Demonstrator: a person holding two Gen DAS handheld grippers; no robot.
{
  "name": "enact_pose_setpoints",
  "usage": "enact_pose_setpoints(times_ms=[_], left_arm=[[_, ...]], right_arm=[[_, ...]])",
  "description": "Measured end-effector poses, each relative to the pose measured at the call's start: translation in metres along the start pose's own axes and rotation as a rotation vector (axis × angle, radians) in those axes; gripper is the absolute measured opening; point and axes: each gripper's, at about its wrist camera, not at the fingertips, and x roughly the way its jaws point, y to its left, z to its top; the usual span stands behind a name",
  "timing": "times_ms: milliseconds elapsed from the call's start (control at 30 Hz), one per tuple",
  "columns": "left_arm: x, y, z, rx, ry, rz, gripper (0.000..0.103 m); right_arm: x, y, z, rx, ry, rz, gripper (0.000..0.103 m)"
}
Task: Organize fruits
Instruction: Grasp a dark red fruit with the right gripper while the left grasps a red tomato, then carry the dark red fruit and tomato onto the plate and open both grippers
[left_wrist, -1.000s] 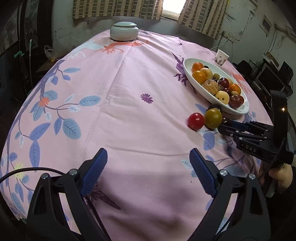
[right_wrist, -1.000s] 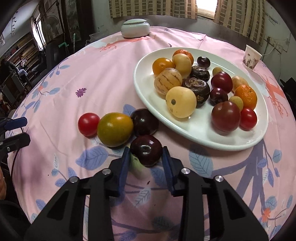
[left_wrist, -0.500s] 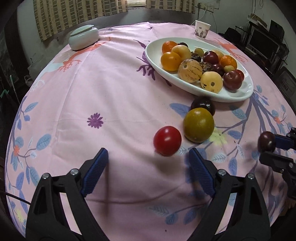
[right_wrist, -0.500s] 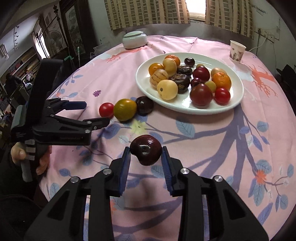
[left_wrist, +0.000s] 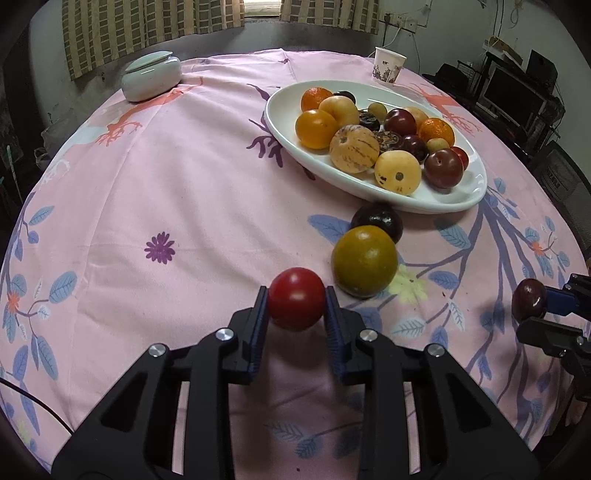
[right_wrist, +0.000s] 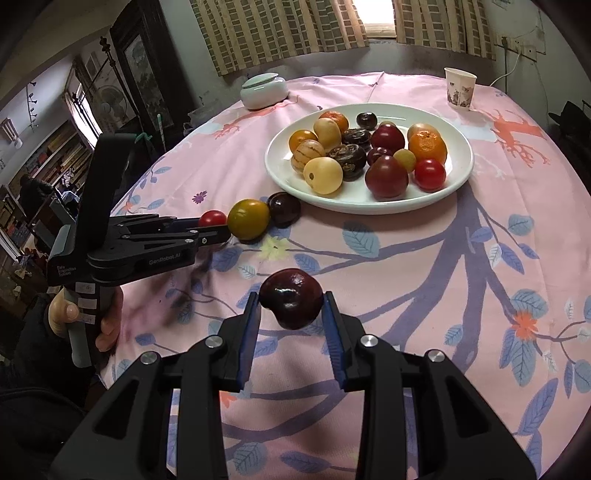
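My left gripper (left_wrist: 295, 308) is shut on a red tomato (left_wrist: 296, 303) resting on the pink cloth; it shows in the right wrist view too (right_wrist: 212, 218). Beside it lie a green-yellow tomato (left_wrist: 364, 261) and a dark plum (left_wrist: 378, 220), just in front of the white oval plate (left_wrist: 469, 194) piled with several fruits. My right gripper (right_wrist: 290, 308) is shut on a dark purple plum (right_wrist: 290, 297), held above the cloth nearer the table's front; it shows at the right edge of the left wrist view (left_wrist: 528, 298).
A pale green lidded jar (left_wrist: 151, 75) stands at the far left of the round table. A paper cup (left_wrist: 388, 65) stands behind the plate. The pink flowered tablecloth (left_wrist: 166, 177) covers the table; chairs and shelves surround it.
My left gripper moved forward and closed on the red tomato. My right gripper lifted the dark plum off the cloth and drew back from the plate.
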Motion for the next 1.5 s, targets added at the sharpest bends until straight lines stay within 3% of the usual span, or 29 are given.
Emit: enact_pose_setpoints(times_ms=[167,333,467,600,767,967,1167,1500], left_arm=[[-0.027,-0.004,-0.014,-0.037,-0.025,-0.038,0.029],[-0.051,-0.022,-0.016,-0.013,-0.040,-0.097,0.029],[-0.059,-0.035,0.003,0.026,-0.049,-0.120,0.029],[-0.057,-0.045,0.043,0.063,-0.083,-0.098,0.030],[-0.034,-0.060,0.107,0.076,-0.114,-0.061,0.030],[0.011,-0.069,0.176,0.010,-0.108,-0.023,0.030],[0.043,-0.077,0.195,-0.002,-0.065,-0.025,0.030],[0.085,-0.079,0.204,-0.001,0.024,0.003,0.030]], right_arm=[[-0.004,-0.006,-0.001,0.020,-0.010,-0.005,0.034],[-0.006,-0.008,0.001,0.017,-0.020,0.005,0.034],[-0.010,-0.013,0.009,0.010,-0.032,0.020,0.034],[-0.018,-0.020,0.030,-0.023,-0.058,0.003,0.034],[-0.005,-0.035,0.074,-0.054,-0.058,-0.033,0.034],[0.025,-0.055,0.131,-0.063,-0.047,-0.126,0.034],[0.037,-0.080,0.145,-0.003,-0.063,-0.146,0.034],[0.057,-0.090,0.147,0.016,-0.038,-0.148,0.034]])
